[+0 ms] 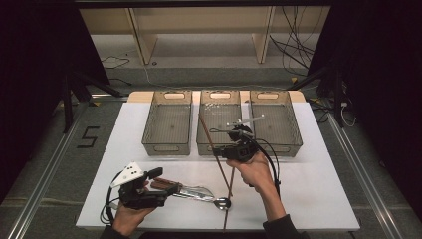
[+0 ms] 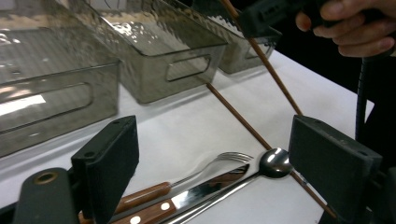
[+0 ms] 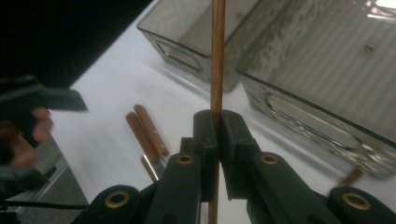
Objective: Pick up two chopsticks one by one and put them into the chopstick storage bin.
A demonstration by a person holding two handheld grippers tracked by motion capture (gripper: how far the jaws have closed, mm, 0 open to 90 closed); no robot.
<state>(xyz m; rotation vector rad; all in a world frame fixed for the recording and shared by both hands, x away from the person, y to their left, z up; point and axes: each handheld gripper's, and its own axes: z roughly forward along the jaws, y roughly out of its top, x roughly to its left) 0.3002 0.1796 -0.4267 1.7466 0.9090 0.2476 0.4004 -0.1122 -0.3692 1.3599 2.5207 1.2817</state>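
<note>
Thin brown chopstick (image 3: 216,56) clamped tight between the jaws of the right gripper (image 3: 218,135), long and straight, sticking out past the jaws toward the clear bins (image 3: 327,70), other end down by the spoon (image 1: 222,202). Second chopstick (image 1: 229,194) flat on the white tabletop (image 1: 308,189). Jaws of the left gripper (image 2: 219,163) spread wide, holding nothing, over the fork (image 2: 219,163), knife (image 2: 187,200) and spoon. Dark room around, grey floor.

Grey floor (image 1: 59,164), perhaps wooden shelving (image 1: 199,30) behind.
</note>
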